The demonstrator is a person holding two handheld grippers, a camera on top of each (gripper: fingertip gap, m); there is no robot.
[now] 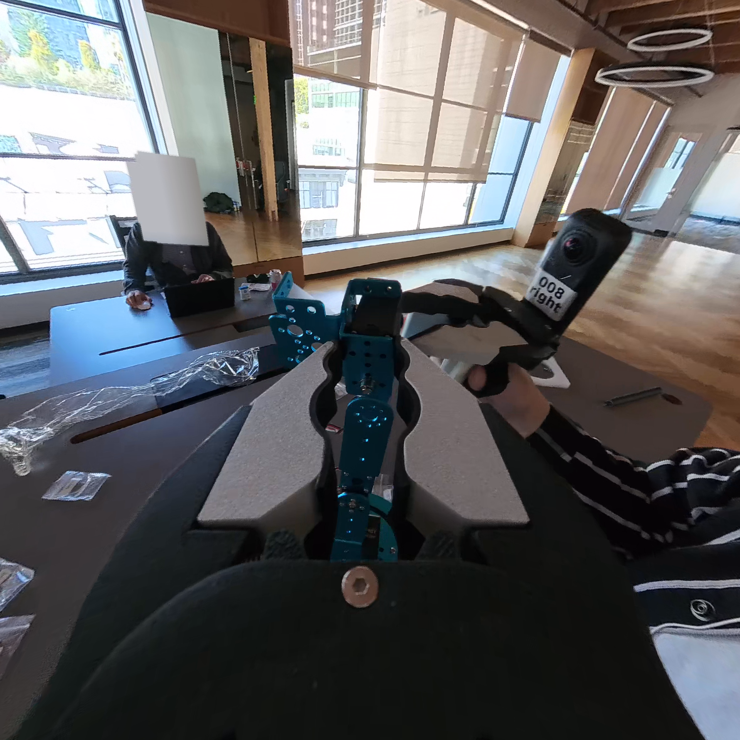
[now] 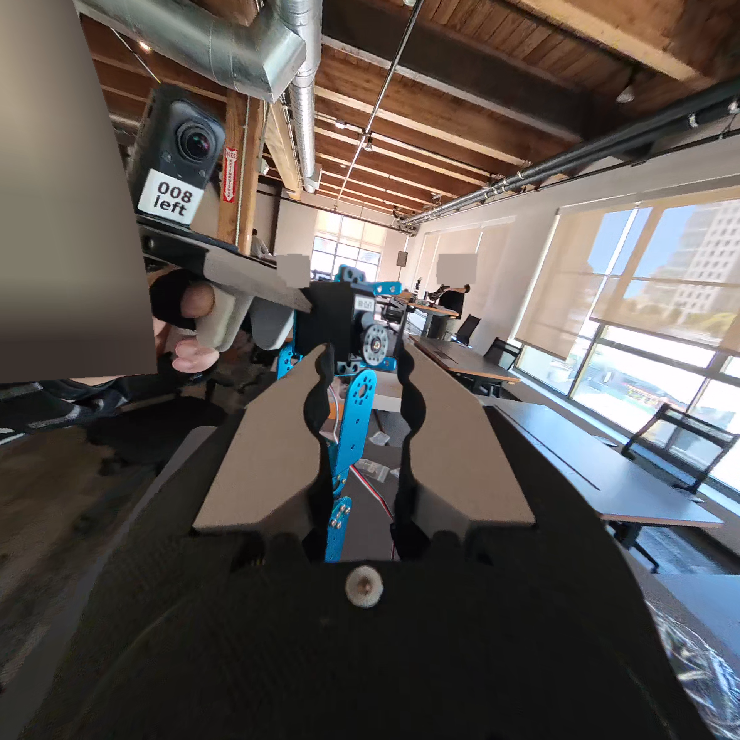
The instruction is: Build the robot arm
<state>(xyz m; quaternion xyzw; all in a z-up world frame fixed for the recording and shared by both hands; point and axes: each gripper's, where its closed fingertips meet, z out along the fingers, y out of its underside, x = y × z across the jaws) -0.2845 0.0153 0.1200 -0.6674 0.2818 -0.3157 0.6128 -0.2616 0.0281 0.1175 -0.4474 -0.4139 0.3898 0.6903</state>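
Observation:
A blue metal arm assembly (image 1: 366, 424) with perforated brackets and a black servo (image 1: 376, 310) at its top stands between both grippers. My left gripper (image 1: 368, 354) is shut on the blue bracket just below the servo. My right gripper (image 1: 404, 320) comes in from the right, held by a hand in a striped sleeve, and clamps the servo. In the right wrist view my right gripper (image 2: 362, 348) is shut around the servo (image 2: 340, 316) and its round horn, with the blue link (image 2: 356, 416) hanging below. My left gripper (image 2: 296, 316) reaches in from the left onto the same block.
A dark table (image 1: 120, 500) lies below with crumpled clear plastic wrap (image 1: 140, 388) and small parts bags (image 1: 76, 484). A person works at a laptop (image 1: 200, 296) at the far table. A metal rod (image 1: 632, 396) lies to the right. Long tables (image 2: 600, 480) and chairs line the windows.

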